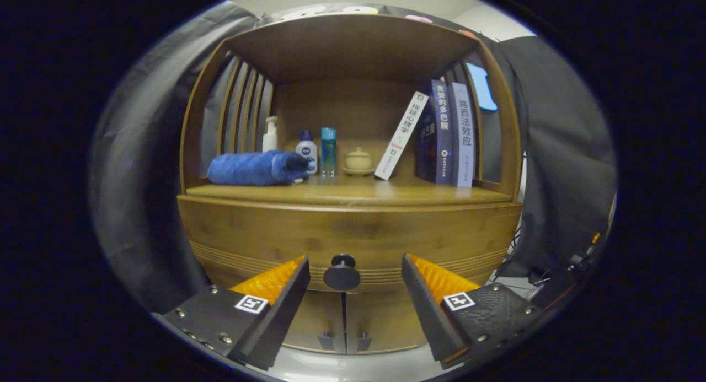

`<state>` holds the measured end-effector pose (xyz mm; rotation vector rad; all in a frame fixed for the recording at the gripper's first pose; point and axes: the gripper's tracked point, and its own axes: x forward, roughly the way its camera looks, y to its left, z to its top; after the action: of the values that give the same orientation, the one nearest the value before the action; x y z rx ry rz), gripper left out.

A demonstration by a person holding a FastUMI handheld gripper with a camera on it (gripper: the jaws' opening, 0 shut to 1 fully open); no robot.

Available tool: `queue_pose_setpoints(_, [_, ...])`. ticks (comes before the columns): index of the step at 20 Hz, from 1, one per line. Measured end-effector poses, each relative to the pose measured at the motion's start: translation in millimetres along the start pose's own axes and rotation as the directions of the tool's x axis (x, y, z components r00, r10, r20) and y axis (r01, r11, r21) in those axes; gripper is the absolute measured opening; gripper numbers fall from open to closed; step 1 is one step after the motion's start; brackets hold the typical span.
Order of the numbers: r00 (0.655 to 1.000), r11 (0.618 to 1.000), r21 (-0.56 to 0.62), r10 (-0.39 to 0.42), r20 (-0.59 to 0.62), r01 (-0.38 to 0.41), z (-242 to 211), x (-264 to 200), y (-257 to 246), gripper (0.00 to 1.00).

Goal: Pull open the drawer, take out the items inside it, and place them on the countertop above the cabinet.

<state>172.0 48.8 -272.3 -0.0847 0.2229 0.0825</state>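
A wooden cabinet faces me, its closed drawer front (265, 233) running across just under the countertop (353, 193). A round dark knob (342, 272) sticks out of the drawer's lower middle. My gripper (354, 267) is open, and the knob sits between its two fingertips, closer to the left one and touching neither. What lies inside the drawer is hidden behind the front.
The countertop carries a rolled blue towel (255, 168), a white pump bottle (269, 134), a small white bottle (306, 152), a blue bottle (328, 150), a small lidded jar (358, 161) and several books (448, 135). Two cabinet doors with small handles (343, 340) sit below the drawer.
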Motion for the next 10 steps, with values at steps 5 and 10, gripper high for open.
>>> queue_pose_setpoints(5, [1.0, 0.999, -0.026, 0.023, -0.008, -0.023, -4, 39, 13, 0.99])
queue_pose_setpoints(10, [0.999, 0.995, -0.094, -0.023, -0.031, 0.02, -21, 46, 13, 0.53])
